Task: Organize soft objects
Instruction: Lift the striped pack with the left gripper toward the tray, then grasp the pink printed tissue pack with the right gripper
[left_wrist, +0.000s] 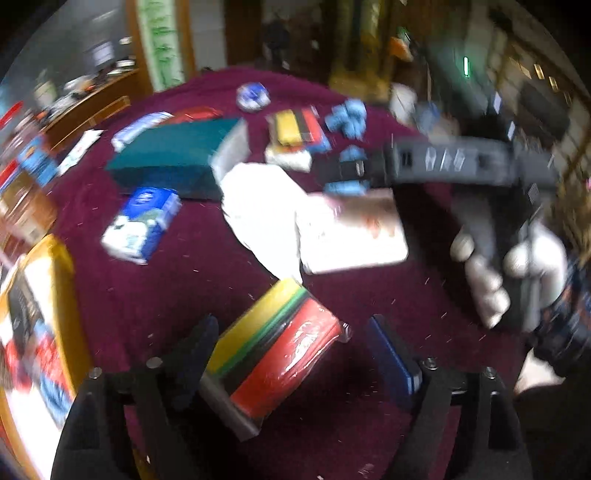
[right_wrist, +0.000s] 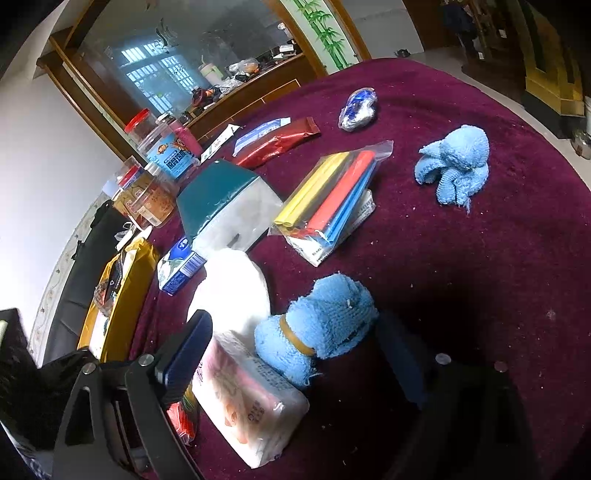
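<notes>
Down low in the left wrist view: left gripper (left_wrist: 291, 354) with fingers spread wide, a plastic-wrapped pack of yellow, green and red sponge cloths (left_wrist: 275, 350) lying on the maroon tablecloth (left_wrist: 147, 288) between them. Pack tilted, nearer the left finger (left_wrist: 195, 354) and seemingly brushing it, well clear of the blue-padded right finger (left_wrist: 391, 362); not clamped. Heavy blur across this view.

Farther out on the cloth: a pink-printed tissue pack (left_wrist: 351, 232) just beside a white soft bundle (left_wrist: 258, 210), then a teal box (left_wrist: 173, 155), a blue-and-white tissue packet (left_wrist: 142, 225), and a loose blue towel (left_wrist: 347, 118) near the far edge.

Off to the right in the same view, a gloved hand (left_wrist: 509, 266) wrapped round the handle of the right gripper (left_wrist: 345, 173), held level above the table, tips over a rolled blue towel (left_wrist: 349, 186) beside the tissue pack.

From the right wrist view: right gripper (right_wrist: 295, 350) with fingers wide apart, astride the rolled blue towel (right_wrist: 317, 325) bound by a yellowish band. Towel resting against the tissue pack (right_wrist: 251, 398), closer to the left finger (right_wrist: 184, 354); right finger lost in shadow, contact impossible to judge. Beyond: a zip bag of coloured cloths (right_wrist: 328, 195) and the loose blue towel (right_wrist: 454, 162), well apart.
</notes>
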